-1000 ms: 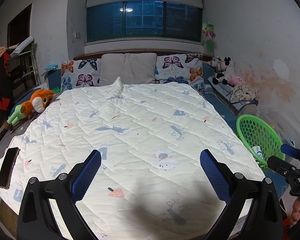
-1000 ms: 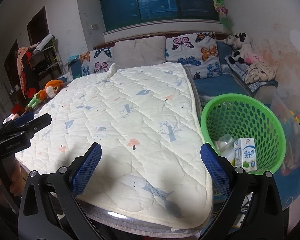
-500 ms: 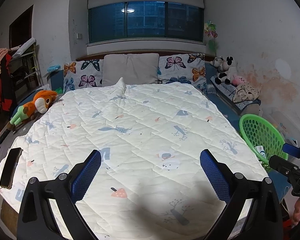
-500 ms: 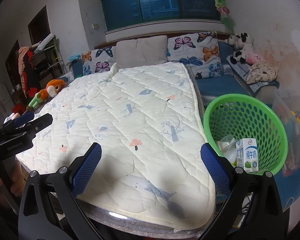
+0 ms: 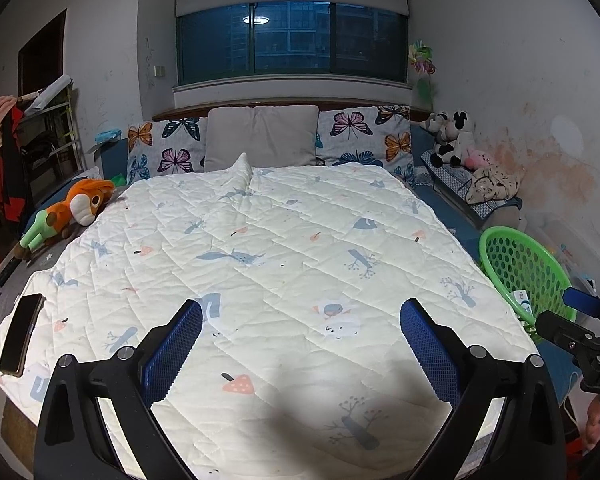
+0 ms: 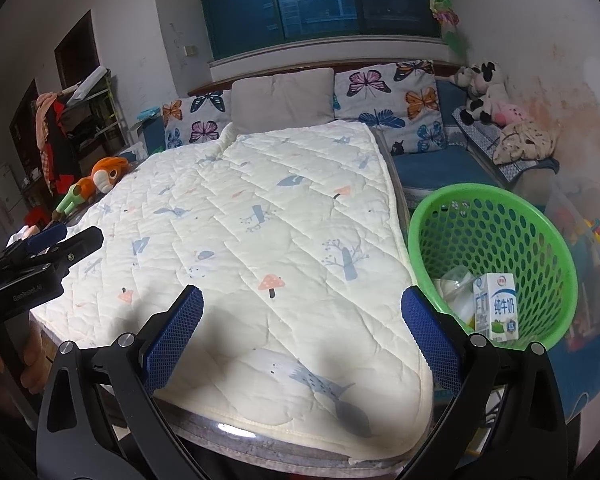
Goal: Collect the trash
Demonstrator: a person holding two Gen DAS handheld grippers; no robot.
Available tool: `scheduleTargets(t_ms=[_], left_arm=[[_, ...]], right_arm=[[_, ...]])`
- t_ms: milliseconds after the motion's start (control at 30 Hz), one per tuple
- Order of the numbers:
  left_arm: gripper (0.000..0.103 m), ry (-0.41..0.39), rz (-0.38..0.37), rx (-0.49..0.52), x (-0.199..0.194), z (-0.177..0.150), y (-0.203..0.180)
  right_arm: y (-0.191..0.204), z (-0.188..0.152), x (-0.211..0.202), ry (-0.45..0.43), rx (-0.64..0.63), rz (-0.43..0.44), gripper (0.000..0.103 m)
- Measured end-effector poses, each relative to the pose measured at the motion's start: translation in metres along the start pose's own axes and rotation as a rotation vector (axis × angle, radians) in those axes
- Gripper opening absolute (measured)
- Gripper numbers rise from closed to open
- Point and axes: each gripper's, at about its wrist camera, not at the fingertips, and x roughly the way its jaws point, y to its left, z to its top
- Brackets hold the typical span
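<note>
- The white-and-blue cardboard milk carton (image 6: 495, 306) stands upright inside the green perforated plastic laundry-style basket (image 6: 496, 204), against its near wall; it looks light and thin-walled, likely to dent if squeezed hard, so its flat broad sides are the place to grip.
- Beside the carton in the basket lies crumpled clear and white plastic waste (image 6: 456, 286), soft, slippery, probably weightless; a bunched fold would be the best hold.
- The basket sits on the floor just beside the bed's right edge; its stiff rim would take a pinch.
- On the cream quilted bedspread (image 5: 284, 264) left of the basket, no loose trash shows.
- A black phone (image 5: 20, 334) lies far from the basket, at the quilt's left edge.
- The left gripper (image 5: 300, 350) and right gripper (image 6: 302, 334) are both spread wide, holding nothing.
</note>
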Motion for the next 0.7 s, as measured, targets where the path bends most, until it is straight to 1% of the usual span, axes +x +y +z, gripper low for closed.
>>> scheduleTargets(t_ms=[267,400,567,700], left_arm=[[0.096,0.002,-0.001,-0.001,0.0009,-0.001,0.0006],[0.096,0.003,-0.001,-0.002,0.0015,-0.0025,0.002],[0.096,0.006,0.0,-0.003,0.0025,-0.0042,0.0042],[0.096,0.007,0.004,-0.01,0.0036,-0.0078,0.0059]], right_arm=[[0.0028,-0.0017,-0.0011,-0.017,-0.016,0.002,0.099],[0.0056,-0.0039,0.0031,0.002,-0.037,0.006,0.099],[0.0032,-0.0047,-0.0001,-0.03,-0.022,-0.004,0.099],[0.0006,-0.0029,-0.0019,-0.037,-0.016,-0.005,0.099]])
